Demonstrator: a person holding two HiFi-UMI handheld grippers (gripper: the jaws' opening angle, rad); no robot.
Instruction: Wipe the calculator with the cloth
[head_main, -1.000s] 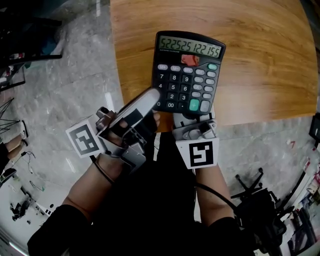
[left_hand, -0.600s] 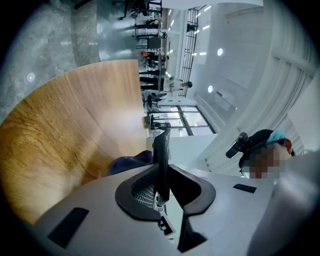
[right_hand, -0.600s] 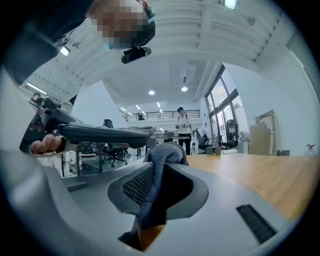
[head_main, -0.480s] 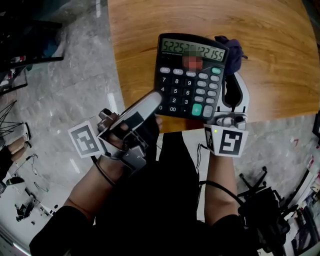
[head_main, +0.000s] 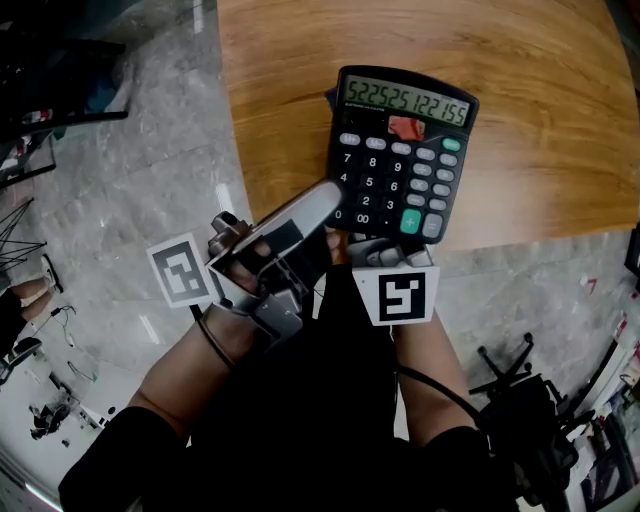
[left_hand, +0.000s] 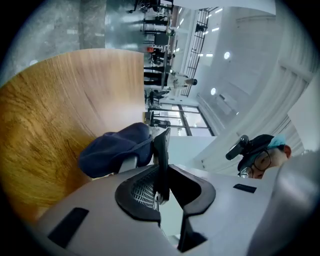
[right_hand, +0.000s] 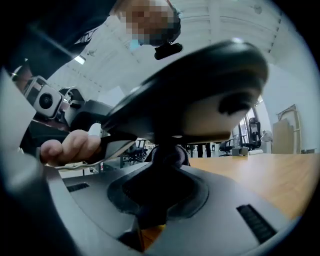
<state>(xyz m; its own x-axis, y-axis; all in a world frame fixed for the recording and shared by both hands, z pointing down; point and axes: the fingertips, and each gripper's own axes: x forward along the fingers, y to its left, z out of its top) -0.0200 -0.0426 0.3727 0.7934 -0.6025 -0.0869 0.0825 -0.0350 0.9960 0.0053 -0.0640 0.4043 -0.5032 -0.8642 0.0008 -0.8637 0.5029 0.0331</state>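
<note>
A black desk calculator (head_main: 400, 150) with a lit display is held in the air over the wooden table (head_main: 540, 120). My left gripper (head_main: 330, 205) is shut on its lower left edge; in the left gripper view the thin dark calculator (left_hand: 161, 160) stands edge-on between the pads. My right gripper (head_main: 390, 255) reaches under the calculator, its fingertips hidden in the head view. It is shut on a dark blue cloth (right_hand: 170, 155), which presses against the calculator's underside (right_hand: 200, 95). From the left gripper view the cloth (left_hand: 117, 150) bulges just behind the calculator.
The table's front edge (head_main: 500, 235) runs just behind both grippers, with grey marble floor (head_main: 130, 170) below and to the left. An office chair base (head_main: 500, 365) stands at the lower right. The person's thumb (right_hand: 70, 145) shows beside the left gripper.
Half a second ago the right gripper and cloth stood out past the calculator's right side. They have since slid back left beneath it. The calculator has shifted slightly right in the left gripper.
</note>
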